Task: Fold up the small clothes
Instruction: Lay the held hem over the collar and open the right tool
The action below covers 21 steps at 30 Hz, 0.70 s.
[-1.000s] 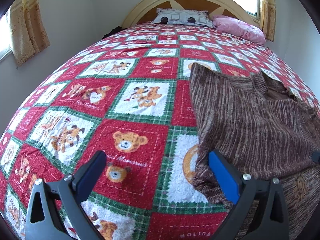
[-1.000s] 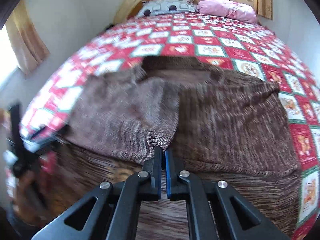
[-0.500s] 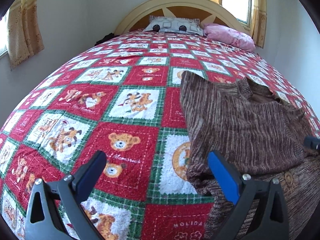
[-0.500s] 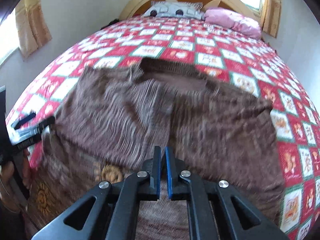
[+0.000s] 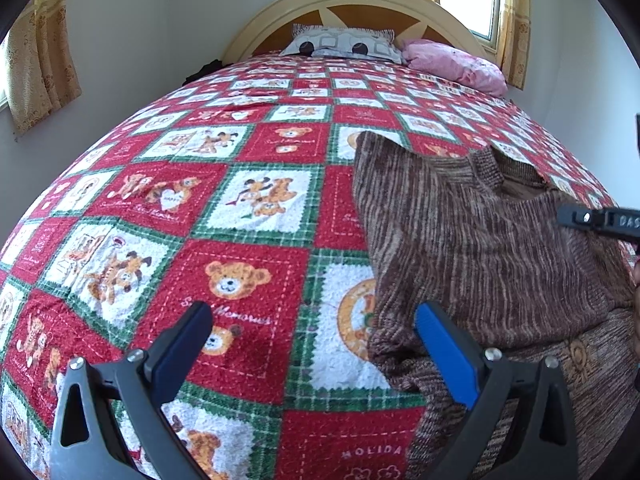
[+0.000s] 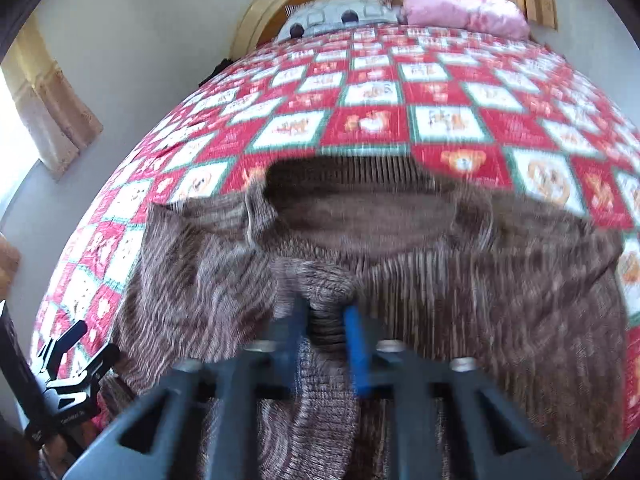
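Sweater (image 5: 480, 248) lies spread on your teddy-bear quilt (image 5: 240, 208), its sleeve bunched between the nearly closed fingers of your right gripper (image 6: 326, 332), while your left gripper (image 5: 312, 344) hovers spread wide beside its edge, holding nothing.

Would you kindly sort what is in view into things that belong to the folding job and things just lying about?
Job: brown knit sweater; right hand-held gripper around a bunched fold; left hand-held gripper, open.

Lying about: teddy-bear quilt; grey pillow; pink pillow.
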### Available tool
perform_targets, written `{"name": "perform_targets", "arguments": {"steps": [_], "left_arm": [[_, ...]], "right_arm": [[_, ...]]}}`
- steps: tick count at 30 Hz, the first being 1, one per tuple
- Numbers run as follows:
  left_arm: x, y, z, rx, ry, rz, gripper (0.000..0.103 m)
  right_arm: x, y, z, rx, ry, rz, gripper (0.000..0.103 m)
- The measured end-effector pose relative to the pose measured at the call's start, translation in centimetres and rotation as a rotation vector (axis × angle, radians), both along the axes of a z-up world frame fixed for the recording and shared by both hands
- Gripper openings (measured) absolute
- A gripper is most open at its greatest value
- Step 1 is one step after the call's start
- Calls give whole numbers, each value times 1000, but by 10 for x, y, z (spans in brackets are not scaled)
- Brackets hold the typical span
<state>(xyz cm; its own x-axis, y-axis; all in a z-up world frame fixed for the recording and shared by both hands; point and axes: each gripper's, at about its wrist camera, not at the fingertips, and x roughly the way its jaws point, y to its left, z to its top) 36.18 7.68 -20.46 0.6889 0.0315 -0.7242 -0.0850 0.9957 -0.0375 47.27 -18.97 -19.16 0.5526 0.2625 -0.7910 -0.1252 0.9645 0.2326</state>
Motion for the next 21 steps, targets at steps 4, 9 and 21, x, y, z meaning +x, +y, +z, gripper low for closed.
{"name": "perform_targets", "arguments": {"steps": [4, 9, 21], "left_arm": [[1, 0, -2, 2, 7, -3, 103], [5, -6, -5, 36, 26, -11, 103], [6, -5, -6, 34, 34, -7, 103]], "right_arm": [[-21, 16, 35, -31, -143, 58, 9], [-4, 12, 20, -222, -101, -21, 9], [-66, 2, 22, 12, -91, 76, 42]]}}
